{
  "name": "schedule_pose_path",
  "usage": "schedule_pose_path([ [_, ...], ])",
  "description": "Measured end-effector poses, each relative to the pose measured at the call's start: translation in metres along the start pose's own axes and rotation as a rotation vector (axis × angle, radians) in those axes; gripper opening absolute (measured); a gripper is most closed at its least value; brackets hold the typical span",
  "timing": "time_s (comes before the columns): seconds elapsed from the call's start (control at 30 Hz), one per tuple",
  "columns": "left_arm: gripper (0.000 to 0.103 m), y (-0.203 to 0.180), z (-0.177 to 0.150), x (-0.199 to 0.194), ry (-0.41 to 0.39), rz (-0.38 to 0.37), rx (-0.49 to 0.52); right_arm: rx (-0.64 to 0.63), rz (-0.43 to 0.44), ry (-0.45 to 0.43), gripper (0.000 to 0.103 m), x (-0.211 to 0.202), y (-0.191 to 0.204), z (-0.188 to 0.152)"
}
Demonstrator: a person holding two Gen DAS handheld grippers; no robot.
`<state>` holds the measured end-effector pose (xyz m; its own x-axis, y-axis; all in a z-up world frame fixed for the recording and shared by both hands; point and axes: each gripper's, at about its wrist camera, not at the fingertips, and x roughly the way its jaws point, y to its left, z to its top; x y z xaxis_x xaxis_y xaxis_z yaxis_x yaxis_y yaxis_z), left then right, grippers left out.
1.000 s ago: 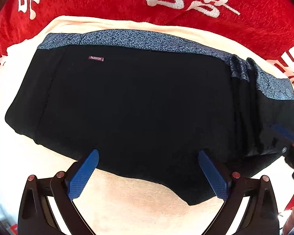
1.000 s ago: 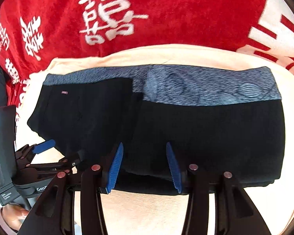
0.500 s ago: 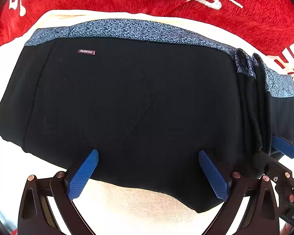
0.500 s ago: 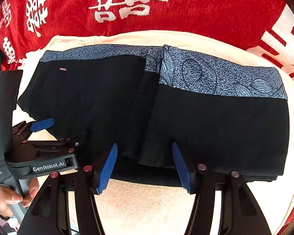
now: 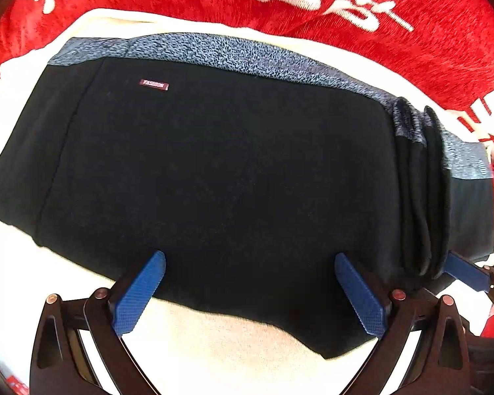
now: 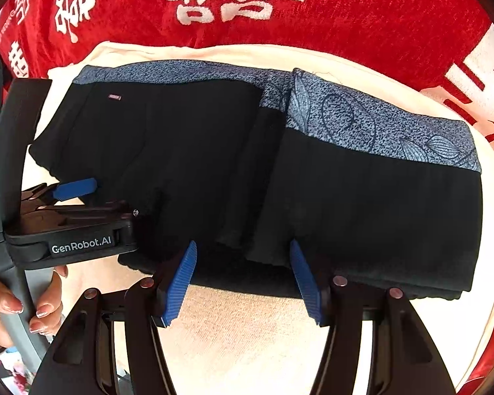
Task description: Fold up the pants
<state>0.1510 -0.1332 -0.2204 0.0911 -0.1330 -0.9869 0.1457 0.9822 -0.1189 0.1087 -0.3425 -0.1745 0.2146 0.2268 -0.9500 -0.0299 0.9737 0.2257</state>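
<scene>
Nearest the left wrist camera, the left gripper stood wide open, its blue ribbed pads spread far apart over the near hem of the black pants, with nothing held between them. One blue pad lay at the cloth's edge on the left side, the other at the right, beside a bunch of gathered folds.

In the right wrist view, the right gripper was also open, though less widely, its pads poised at the near edge of the pants just where the folded-over upper layer ended. Whether the pads touched the fabric could not be told; no cloth was pinched between them. To the left in that view sat the body of the left gripper, marked GenRobot.AI, with the person's hand around its handle below.

The pants lay flat on a cream towel, folded across so that one half overlapped the other, the overlap's edge running near the middle. A small maroon label showed on the black cloth toward the far left. Along the far edge ran the blue-grey patterned waistband, printed with leaf shapes on the upper layer.

Beyond the towel spread a red blanket bearing large white Chinese characters.
</scene>
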Motion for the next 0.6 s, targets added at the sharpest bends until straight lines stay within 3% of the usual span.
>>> schedule_pose_path([
  [0.1, 0.103, 0.008, -0.008, -0.011, -0.023, -0.027, -0.013, 0.000, 0.005, 0.002, 0.063, -0.001, 0.001, -0.002],
  [0.27, 0.103, 0.013, -0.017, -0.027, -0.059, 0.020, 0.051, 0.057, 0.075, 0.004, 0.063, -0.011, -0.006, -0.011],
  [0.33, 0.103, 0.011, -0.018, -0.032, -0.059, 0.019, 0.067, 0.102, 0.075, -0.039, 0.062, -0.023, -0.015, -0.013],
  [0.5, 0.103, 0.009, -0.019, -0.037, -0.073, 0.028, 0.103, 0.194, 0.055, -0.159, 0.027, -0.047, -0.049, 0.016],
  [0.6, 0.103, -0.002, -0.021, -0.048, -0.080, 0.032, 0.107, 0.252, 0.020, -0.199, 0.025, -0.049, -0.076, 0.046],
])
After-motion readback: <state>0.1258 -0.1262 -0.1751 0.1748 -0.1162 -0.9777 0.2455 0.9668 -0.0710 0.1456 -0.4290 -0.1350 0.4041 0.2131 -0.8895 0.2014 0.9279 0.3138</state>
